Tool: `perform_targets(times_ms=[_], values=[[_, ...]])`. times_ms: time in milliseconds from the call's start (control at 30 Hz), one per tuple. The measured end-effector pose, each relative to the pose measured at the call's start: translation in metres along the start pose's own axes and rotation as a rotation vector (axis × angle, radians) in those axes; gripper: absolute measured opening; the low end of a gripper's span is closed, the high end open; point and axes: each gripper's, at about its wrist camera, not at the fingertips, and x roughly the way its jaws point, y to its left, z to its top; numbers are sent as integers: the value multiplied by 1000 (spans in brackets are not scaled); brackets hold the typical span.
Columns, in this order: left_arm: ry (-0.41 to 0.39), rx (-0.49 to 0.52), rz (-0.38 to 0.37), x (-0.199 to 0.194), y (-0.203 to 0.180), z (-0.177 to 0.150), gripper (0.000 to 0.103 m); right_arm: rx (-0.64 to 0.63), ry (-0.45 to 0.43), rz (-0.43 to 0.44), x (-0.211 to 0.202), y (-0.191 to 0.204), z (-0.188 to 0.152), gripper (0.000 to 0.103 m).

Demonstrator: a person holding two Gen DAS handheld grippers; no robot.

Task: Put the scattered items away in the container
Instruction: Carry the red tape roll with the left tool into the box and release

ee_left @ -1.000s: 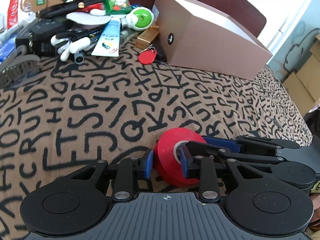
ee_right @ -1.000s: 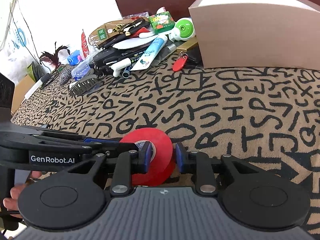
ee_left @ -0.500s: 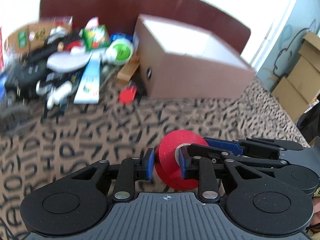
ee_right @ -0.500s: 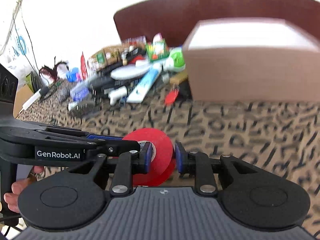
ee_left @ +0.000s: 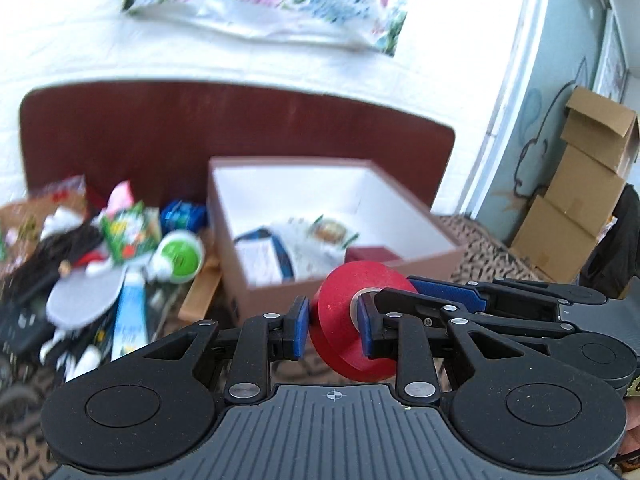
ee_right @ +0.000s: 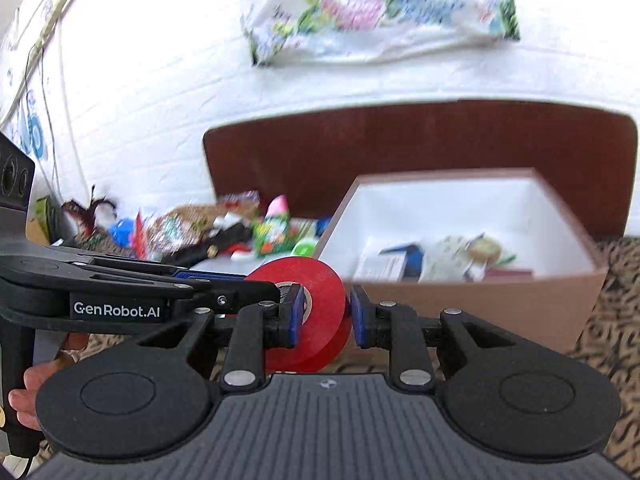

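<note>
A red roll of tape (ee_left: 352, 320) is held in the air between both grippers. My left gripper (ee_left: 333, 326) is shut on it, and my right gripper (ee_right: 323, 316) is shut on the same roll (ee_right: 310, 312) from the other side. The open brown box (ee_left: 400, 268) with white inner walls stands just beyond, holding several items. It also shows in the right wrist view (ee_right: 480, 300). The roll is in front of the box's near wall, a little above its rim.
A pile of scattered items lies left of the box: a toothpaste tube (ee_left: 130, 320), a green-capped white bottle (ee_left: 180, 258), a green packet (ee_left: 128, 232). A dark red headboard (ee_left: 160, 140) stands behind. Cardboard boxes (ee_left: 580, 200) stand at far right.
Both grippers have risen with the red tape from the patterned cover. The box's inside has come into view and the box is closer.
</note>
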Motion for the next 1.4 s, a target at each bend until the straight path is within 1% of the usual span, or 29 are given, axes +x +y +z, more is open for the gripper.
perform_targets(times_ms=[333, 433, 767, 1067, 1233, 1333, 1367, 1400], values=[[-36, 27, -47, 55, -15, 59, 22, -3, -47, -51, 27, -51, 45, 28], [-34, 33, -60, 76, -16, 74, 22, -3, -41, -64, 39, -70, 56, 28], [55, -18, -114, 170, -11, 106, 22, 50, 57, -117, 98, -138, 76, 28], [172, -74, -154, 249, 0, 115, 22, 87, 173, -149, 150, -187, 80, 28], [230, -106, -173, 283, 6, 117, 22, 109, 238, -169, 172, -206, 81, 28], [250, -136, -182, 298, 11, 118, 22, 119, 262, -183, 181, -214, 80, 28], [257, -147, -182, 303, 12, 118, 23, 126, 266, -186, 183, -216, 80, 28], [261, -156, -181, 306, 14, 117, 28, 139, 265, -188, 184, -218, 79, 29]])
